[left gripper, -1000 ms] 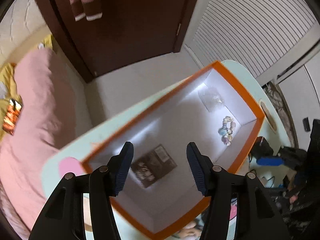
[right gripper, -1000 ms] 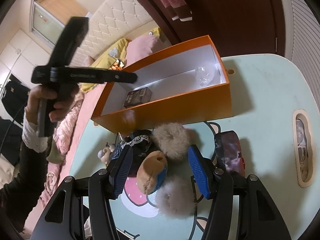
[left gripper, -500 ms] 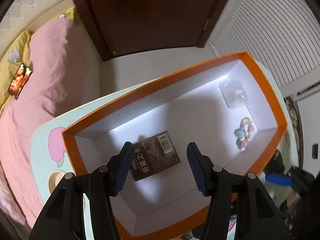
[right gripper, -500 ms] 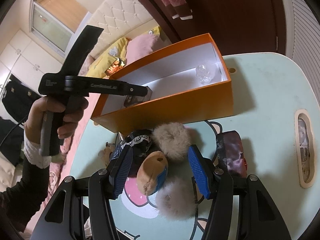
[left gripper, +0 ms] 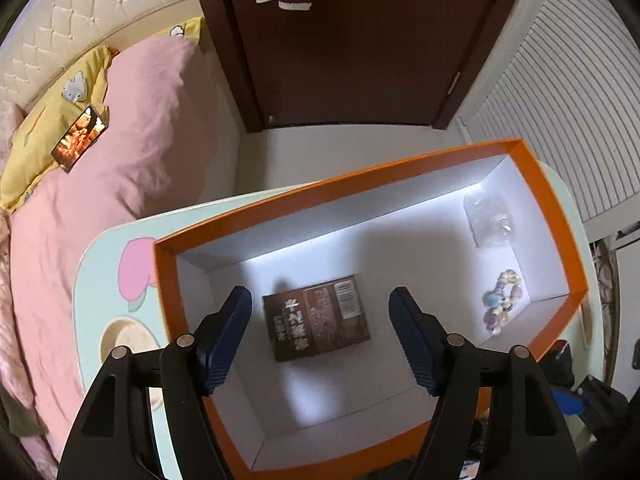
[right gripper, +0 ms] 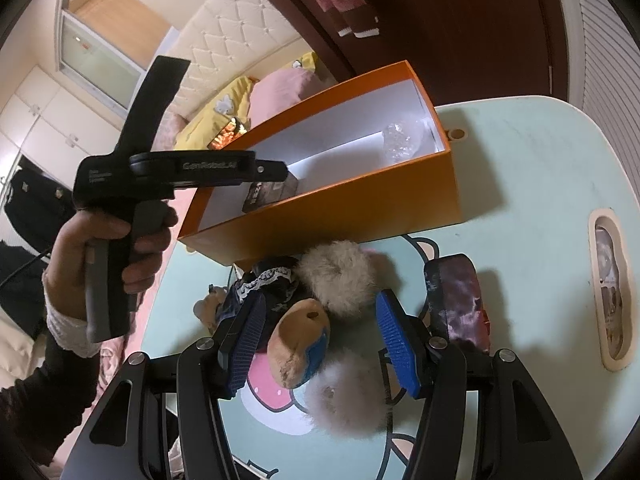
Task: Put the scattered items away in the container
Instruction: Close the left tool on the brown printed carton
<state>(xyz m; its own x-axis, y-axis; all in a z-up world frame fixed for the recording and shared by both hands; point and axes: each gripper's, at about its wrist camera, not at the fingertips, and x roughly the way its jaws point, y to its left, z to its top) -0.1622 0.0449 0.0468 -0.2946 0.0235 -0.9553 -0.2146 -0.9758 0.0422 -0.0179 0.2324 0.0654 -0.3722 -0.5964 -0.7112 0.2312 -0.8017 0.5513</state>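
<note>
The orange box with a white inside holds a dark brown packet, a pastel bead bracelet and a clear plastic bag. My left gripper is open and empty above the box, over the packet. The box also shows in the right wrist view. My right gripper is open just above a tan and blue toy, between two fluffy pompoms. A dark lace-trimmed cloth and a dark purple case lie beside them.
The items lie on a mint green table with a cartoon print. A cut-out handle is at its right edge. A bed with pink bedding stands to the left, a dark wooden door behind. The left gripper's handle hangs over the box's left end.
My left gripper has swung to face the box more squarely from above, staying open; the packet lies in the box. My right gripper has stayed still over the toy.
</note>
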